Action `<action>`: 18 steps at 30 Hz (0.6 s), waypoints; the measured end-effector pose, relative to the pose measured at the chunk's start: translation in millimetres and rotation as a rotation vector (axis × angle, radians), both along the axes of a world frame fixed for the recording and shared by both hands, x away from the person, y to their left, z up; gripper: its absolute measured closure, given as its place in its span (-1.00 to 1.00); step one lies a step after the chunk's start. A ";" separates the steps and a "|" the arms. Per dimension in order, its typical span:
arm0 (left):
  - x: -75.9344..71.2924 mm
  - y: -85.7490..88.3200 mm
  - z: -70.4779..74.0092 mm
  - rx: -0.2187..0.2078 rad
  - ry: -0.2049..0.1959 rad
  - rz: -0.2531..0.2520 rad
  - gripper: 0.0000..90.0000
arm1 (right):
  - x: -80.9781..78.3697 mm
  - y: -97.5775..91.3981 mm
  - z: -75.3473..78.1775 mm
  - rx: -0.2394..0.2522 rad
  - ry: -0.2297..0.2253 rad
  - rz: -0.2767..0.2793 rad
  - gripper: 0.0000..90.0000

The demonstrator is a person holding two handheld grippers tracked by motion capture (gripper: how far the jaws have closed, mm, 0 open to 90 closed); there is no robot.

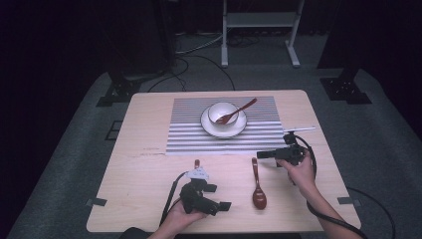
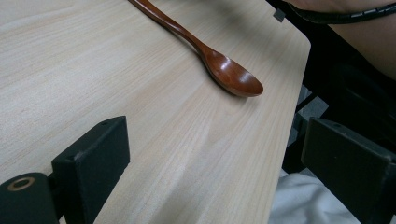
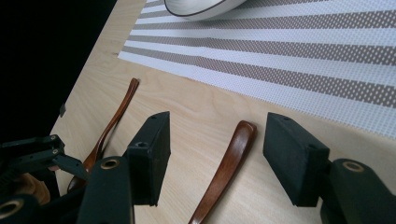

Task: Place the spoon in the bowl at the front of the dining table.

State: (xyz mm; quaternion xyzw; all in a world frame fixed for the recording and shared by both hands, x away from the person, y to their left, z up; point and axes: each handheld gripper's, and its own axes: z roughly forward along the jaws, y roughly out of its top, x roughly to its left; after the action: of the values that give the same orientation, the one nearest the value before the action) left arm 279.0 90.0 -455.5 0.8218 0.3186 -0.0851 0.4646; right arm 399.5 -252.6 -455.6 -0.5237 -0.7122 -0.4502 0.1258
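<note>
A dark red-brown wooden spoon [image 1: 257, 185] lies on the pale wooden table [image 1: 144, 174] at lower centre of the high view, glossy oval bowl nearest the bottom edge, slim curved handle pointing up-frame. The right gripper [image 1: 262, 155], right of centre, has its jaws well apart; in the right gripper view they straddle the handle tip [image 3: 240, 135] without pressing it. The left gripper [image 1: 220, 196], lower left of centre, stands wide open and empty, with a second spoon [image 3: 109, 126] beside it.
</note>
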 end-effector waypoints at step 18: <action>0.4 -0.5 -0.8 0.001 0.001 0.003 -0.85 | -29.3 -14.4 -3.9 0.030 -0.025 -0.020 -0.13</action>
State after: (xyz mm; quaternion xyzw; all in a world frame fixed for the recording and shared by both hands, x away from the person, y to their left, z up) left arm 279.4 89.5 -456.3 0.8217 0.3198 -0.0846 0.4641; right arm 370.1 -267.0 -459.5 -0.5229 -0.7016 -0.4688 0.1203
